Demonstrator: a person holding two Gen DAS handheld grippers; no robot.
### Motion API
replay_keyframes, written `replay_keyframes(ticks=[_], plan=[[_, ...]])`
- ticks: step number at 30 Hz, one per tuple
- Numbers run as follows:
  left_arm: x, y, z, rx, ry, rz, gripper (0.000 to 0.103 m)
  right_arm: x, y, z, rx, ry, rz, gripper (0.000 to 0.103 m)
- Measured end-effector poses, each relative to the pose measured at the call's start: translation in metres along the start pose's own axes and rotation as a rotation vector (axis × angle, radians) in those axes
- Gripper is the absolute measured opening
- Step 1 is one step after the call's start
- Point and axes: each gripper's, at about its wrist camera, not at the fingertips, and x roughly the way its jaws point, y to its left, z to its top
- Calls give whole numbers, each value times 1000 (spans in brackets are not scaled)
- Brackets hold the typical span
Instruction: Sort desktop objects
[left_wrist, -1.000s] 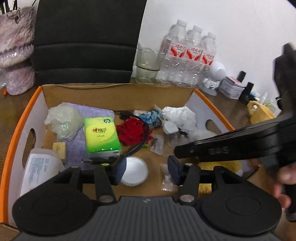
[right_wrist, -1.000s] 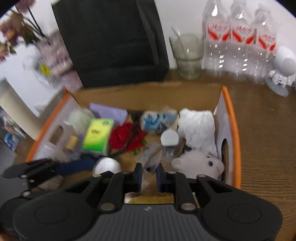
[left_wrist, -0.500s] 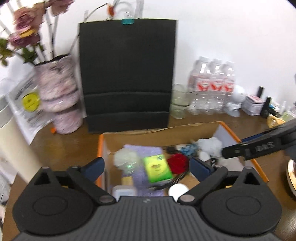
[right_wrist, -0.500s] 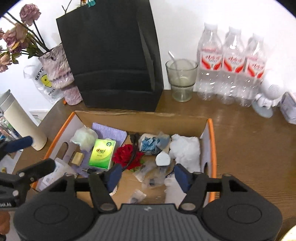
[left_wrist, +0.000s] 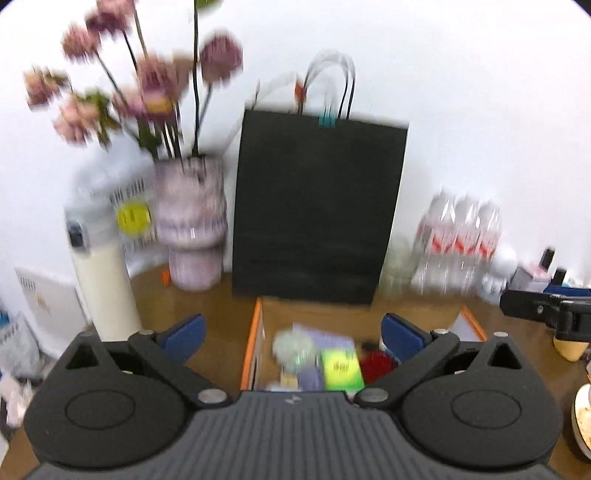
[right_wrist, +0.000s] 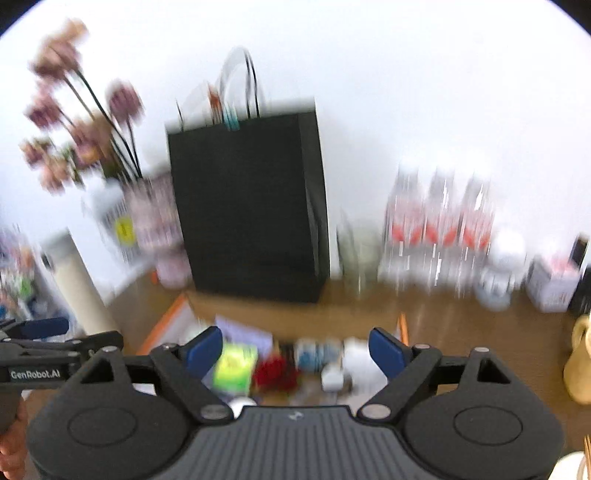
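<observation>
Home desk: flower vase, water bottles, gift bag.

Box top open — bag blocks rear.

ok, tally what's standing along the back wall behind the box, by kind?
Water bottles: 3
Black paper bag: 1
Vase of flowers: 1
Glass: 1
Total: 6

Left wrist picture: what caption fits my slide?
Open left gripper above a cardboard box of clutter, black bag behind.
</observation>
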Motion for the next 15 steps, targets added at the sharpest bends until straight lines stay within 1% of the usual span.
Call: replay_keyframes(ticks=[1,3,8,11,14,15], plan=[[-5,-2,-1,9,-20,3,103,-6,1,-4,8,-34,6,89],[-14,-6,-3,28,-42,-6,103,-12,2,-10,23,-66,19,89],[-31,-13,-4,62,-60,-13,103,-17,7,-18,33,-55,24,89],[-41,-12,-8,48,-65,-9,103,-27,13,-21,26,-58,21,89],[-47,-10,-18,27,-41,6,103,-36,21,-32,12,-51,22,89],[-52,-9,-24,19,-38,0,103,-39,24,-38,7,-49,20,89]])
